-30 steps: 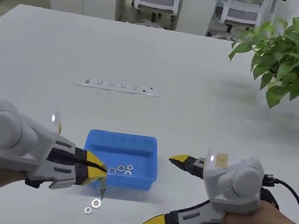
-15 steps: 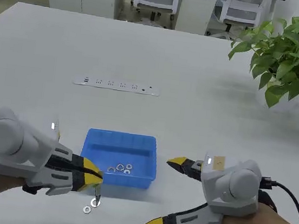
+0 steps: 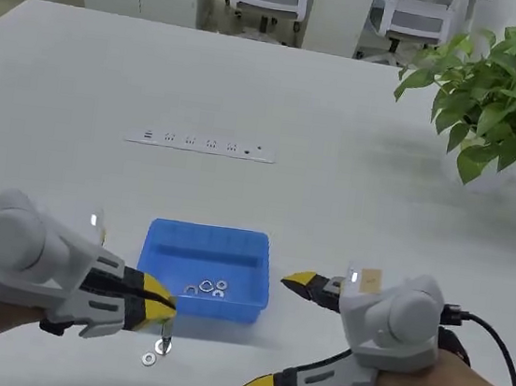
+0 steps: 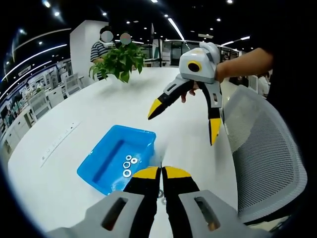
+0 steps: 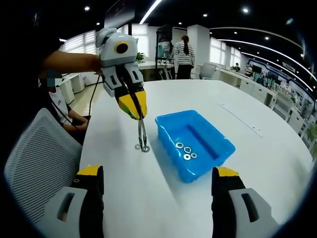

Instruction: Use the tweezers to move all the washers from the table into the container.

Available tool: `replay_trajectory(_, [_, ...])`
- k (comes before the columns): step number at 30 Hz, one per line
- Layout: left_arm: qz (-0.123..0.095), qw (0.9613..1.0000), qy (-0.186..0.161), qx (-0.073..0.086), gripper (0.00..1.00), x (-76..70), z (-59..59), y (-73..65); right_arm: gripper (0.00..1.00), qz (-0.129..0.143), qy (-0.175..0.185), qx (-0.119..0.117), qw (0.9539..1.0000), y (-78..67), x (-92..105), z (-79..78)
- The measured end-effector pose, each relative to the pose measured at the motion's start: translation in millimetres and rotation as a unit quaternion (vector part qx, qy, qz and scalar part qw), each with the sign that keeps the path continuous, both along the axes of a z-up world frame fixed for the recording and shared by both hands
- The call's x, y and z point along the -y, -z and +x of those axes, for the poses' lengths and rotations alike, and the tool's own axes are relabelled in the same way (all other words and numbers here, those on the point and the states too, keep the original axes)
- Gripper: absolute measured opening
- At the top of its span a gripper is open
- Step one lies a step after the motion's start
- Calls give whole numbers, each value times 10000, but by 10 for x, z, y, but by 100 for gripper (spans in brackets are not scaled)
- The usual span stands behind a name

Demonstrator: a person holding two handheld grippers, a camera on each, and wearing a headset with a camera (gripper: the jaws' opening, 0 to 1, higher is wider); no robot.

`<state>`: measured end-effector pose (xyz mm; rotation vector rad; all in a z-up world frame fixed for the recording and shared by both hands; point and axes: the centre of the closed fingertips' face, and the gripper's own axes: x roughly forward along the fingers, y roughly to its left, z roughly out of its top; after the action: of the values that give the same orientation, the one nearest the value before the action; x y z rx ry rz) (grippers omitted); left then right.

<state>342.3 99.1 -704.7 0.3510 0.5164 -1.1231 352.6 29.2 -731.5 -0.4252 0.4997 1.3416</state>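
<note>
Tweezers on loose washers, close to the table's (image 3: 359,139) near edge.
Left gripper (image 3: 169,306) pinches tweezers (image 5: 142,134), tips at two washers (image 3: 155,354) beside blue container (image 3: 208,234) (more washers inside); right gripper (image 3: 266,338) spread.

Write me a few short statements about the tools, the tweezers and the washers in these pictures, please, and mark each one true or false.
1. The left tool is shut on the tweezers, near the blue container. True.
2. The container is empty. False: several washers lie in it.
3. The right tool is open and holds nothing. True.
4. Every washer is already in the container. False: two loose washers lie on the table by the tweezers' tips.
</note>
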Motion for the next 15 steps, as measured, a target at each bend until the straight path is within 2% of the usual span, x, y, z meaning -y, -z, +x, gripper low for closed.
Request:
replay_trajectory(9, [18,10000,40,-61,6,7,-44,3,84,4,-313,-30,9995,42,-152,-76])
replay_trajectory(15, [36,9999,-38,-144,7,-4,-54,10,72,20,-669,99,9977,34,-299,-124])
